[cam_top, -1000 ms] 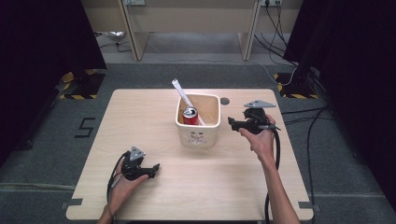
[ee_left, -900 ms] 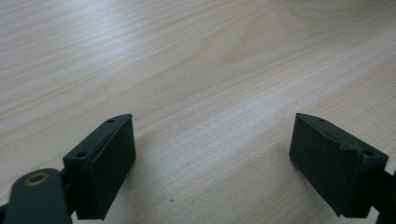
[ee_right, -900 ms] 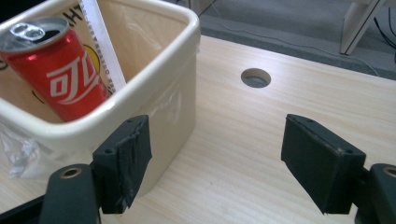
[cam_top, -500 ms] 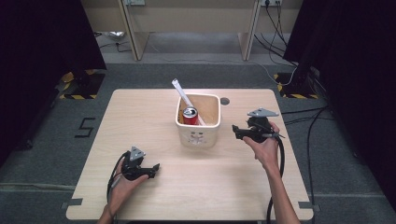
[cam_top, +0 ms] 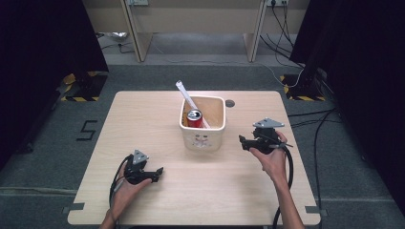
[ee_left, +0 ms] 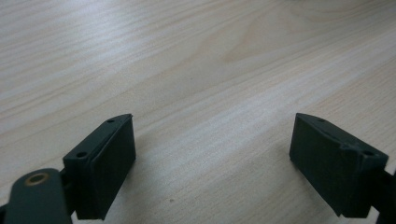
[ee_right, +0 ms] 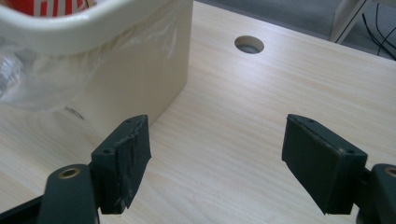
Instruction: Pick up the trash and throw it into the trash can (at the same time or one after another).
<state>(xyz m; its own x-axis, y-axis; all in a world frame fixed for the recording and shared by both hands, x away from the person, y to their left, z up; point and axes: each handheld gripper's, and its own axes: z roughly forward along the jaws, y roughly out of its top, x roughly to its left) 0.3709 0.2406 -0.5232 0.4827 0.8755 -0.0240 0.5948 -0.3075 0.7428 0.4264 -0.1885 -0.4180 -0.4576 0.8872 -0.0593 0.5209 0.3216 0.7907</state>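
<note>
Jaws wide, empty on both: left gripper (cam_top: 154, 173) lower left, right gripper (cam_top: 243, 143) right of centre | cream square plastic bin (cam_top: 202, 136) mid-frame holds red soda can (cam_top: 194, 118), white tube (cam_top: 187, 97) | looks finished; next, pull back.

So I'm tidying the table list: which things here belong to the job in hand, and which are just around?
In the job:
cream bin
red can inside it
white tube leaning in it
right hand-held gripper, open, beside the bin
left hand-held gripper, open

Just around:
table's round hole
floor cables
</note>
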